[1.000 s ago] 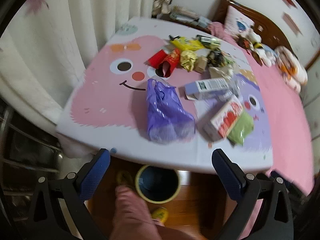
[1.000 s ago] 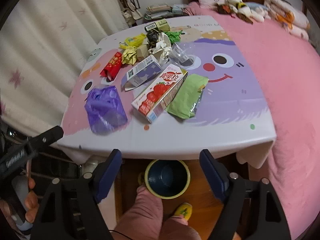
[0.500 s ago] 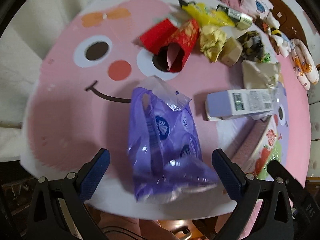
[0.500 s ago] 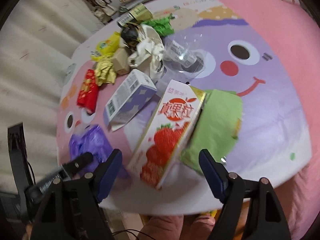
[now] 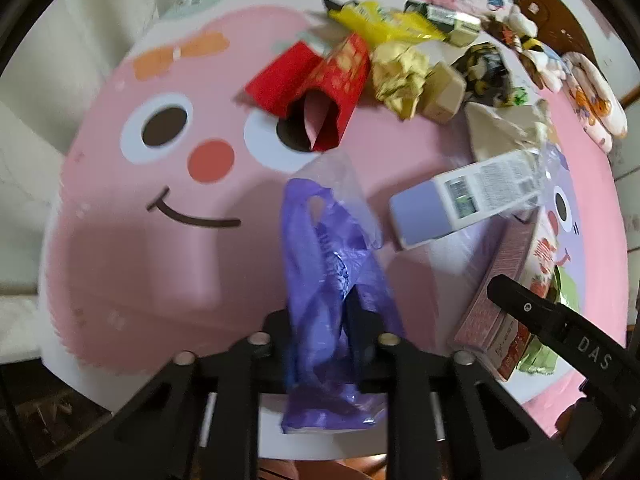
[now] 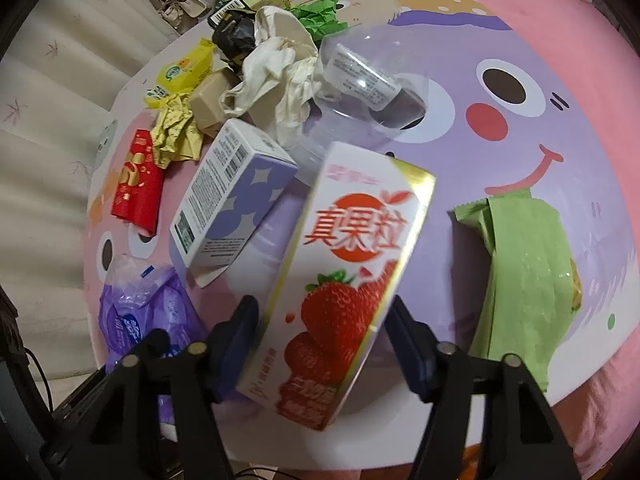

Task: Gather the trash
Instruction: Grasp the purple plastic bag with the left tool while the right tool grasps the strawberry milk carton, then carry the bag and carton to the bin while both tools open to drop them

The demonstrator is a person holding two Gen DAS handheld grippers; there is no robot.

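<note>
My left gripper [image 5: 324,332] is shut on the purple plastic bag [image 5: 328,264] at the near edge of the table [image 5: 120,264]; the bag also shows in the right wrist view [image 6: 136,320]. My right gripper [image 6: 320,344] is shut on the strawberry carton [image 6: 344,272], which tilts between its fingers; the carton's side shows in the left wrist view [image 5: 500,300]. Beyond lie a lilac box [image 6: 232,200], a red packet [image 5: 320,80], crumpled gold wrappers [image 5: 400,76] and a green pouch [image 6: 524,276].
A clear plastic cup [image 6: 360,88], crumpled white paper [image 6: 276,68], a yellow wrapper [image 6: 184,68] and a black wrapper [image 6: 236,40] crowd the table's far part. A curtain [image 6: 48,120] hangs on the left. Plush toys [image 5: 592,100] lie on the bed at the right.
Both grippers moved down and forward onto the table. The left one closed on the purple bag; the right one closed on the strawberry carton.
</note>
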